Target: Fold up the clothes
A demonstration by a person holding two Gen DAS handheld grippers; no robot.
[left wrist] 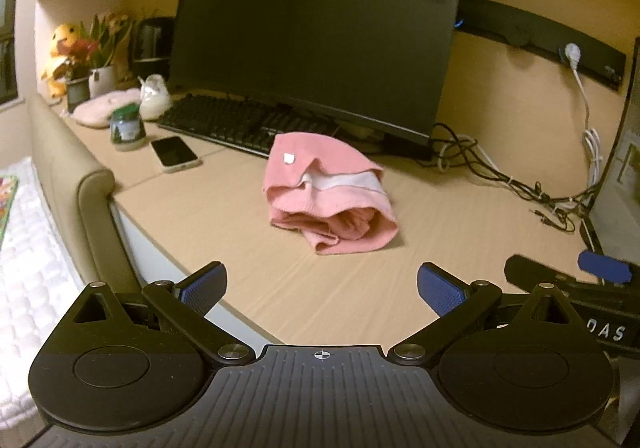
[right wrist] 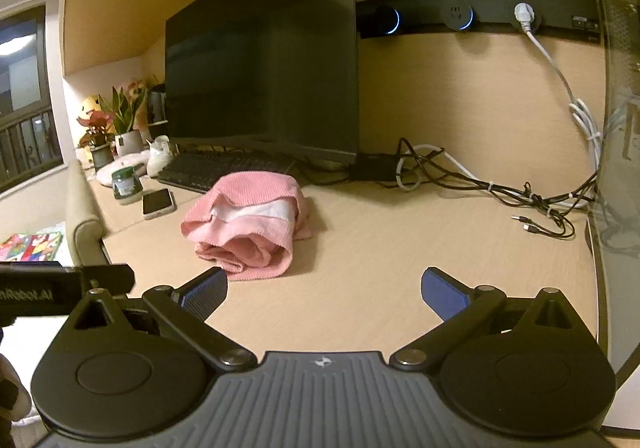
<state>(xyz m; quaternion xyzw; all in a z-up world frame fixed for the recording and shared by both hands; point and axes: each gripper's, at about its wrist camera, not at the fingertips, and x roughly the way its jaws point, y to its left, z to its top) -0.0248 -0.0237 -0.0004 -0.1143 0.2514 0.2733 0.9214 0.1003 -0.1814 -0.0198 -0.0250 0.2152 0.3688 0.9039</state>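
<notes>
Both my tools hang spread wide and empty over the near edge of the surface [left wrist: 224, 232]; the bundled pink garment [left wrist: 330, 194] lies ahead, long axis running away from me, straight before the left tool [left wrist: 320, 290], left of the right tool [right wrist: 324, 294]. Lettering reads "DAS" and "nRobot.AI".
</notes>
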